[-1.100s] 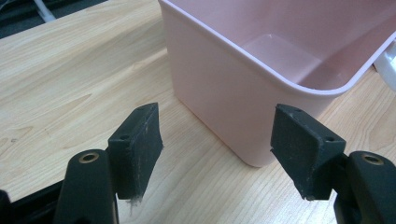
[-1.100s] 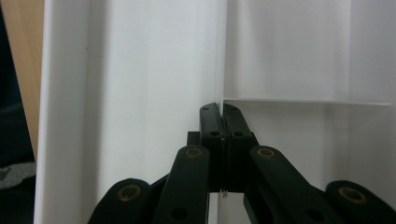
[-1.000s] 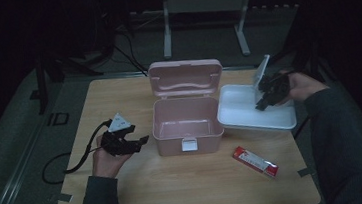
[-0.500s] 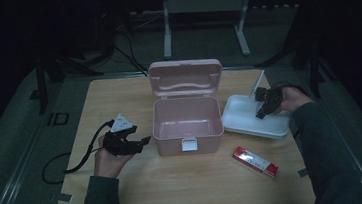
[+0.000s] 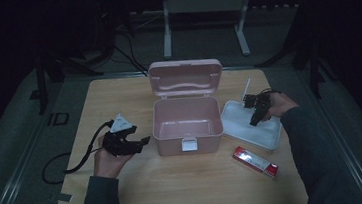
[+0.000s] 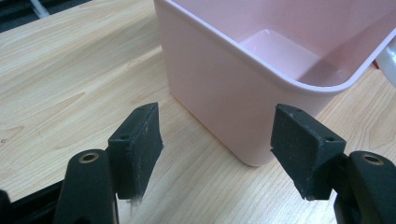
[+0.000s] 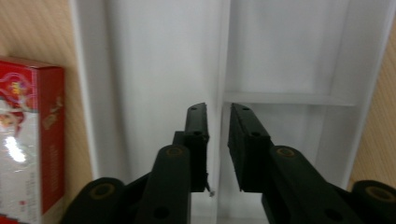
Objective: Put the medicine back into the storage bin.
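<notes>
The right gripper's fingers had just been opening and stood a narrow gap apart, straddling a thin raised divider of the white tray without pressing it. That tray lay flat on the table, just right of the open pink box, with a red and white carton just beside its near edge. The left gripper's fingers stood wide and empty, low over the table near the box's left front corner.
</notes>
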